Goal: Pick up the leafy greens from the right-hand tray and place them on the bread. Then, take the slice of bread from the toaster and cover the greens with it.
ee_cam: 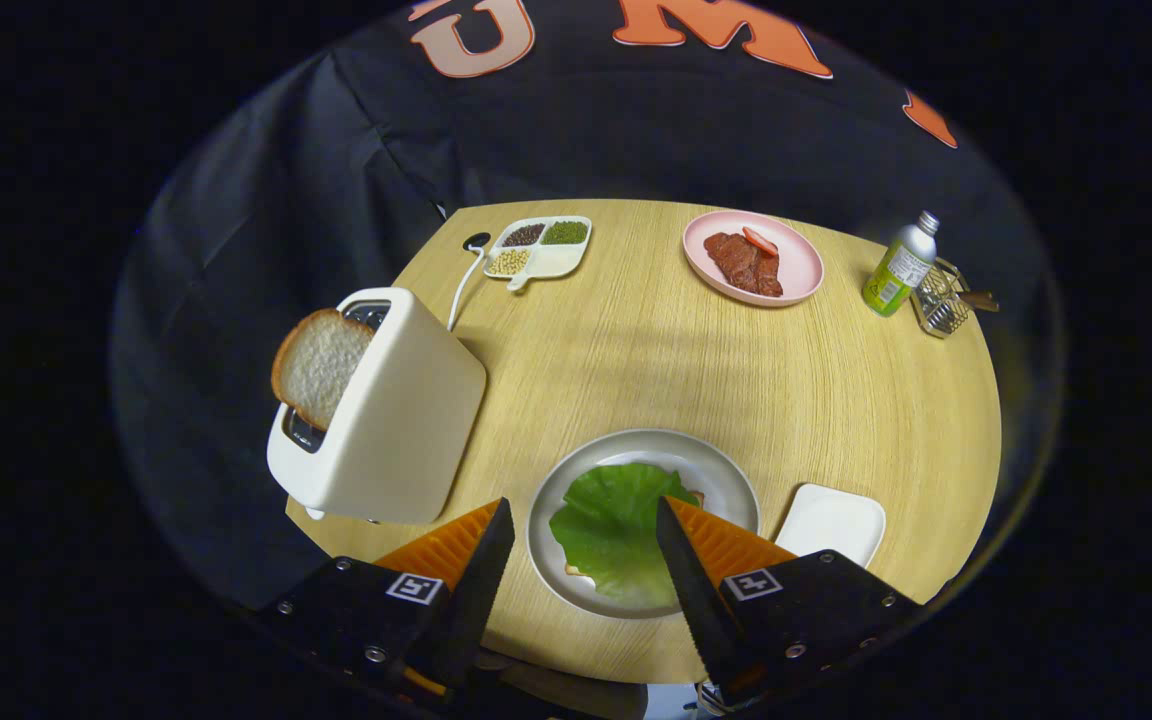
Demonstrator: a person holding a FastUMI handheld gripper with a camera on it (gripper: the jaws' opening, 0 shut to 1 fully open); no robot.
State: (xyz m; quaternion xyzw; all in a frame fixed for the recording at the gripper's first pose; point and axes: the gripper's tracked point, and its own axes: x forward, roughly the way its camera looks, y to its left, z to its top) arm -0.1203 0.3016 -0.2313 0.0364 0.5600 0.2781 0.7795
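Lettuce (614,530) lies spread over the bread (576,571) on the grey plate (726,475), right between the gripper (584,535) fingers, which stand wide apart and empty above it. Just right of the plate sits a bare white tray (833,522). To the left, the white toaster (386,410) has a bread slice (318,365) poking up from its slot. Further back on the wooden table (636,340), a divided dish (541,248) holds beans and grains in separate compartments, a pink plate (796,262) carries meat slices (744,262), and a green bottle (900,268) stands beside a small wire basket (939,300).
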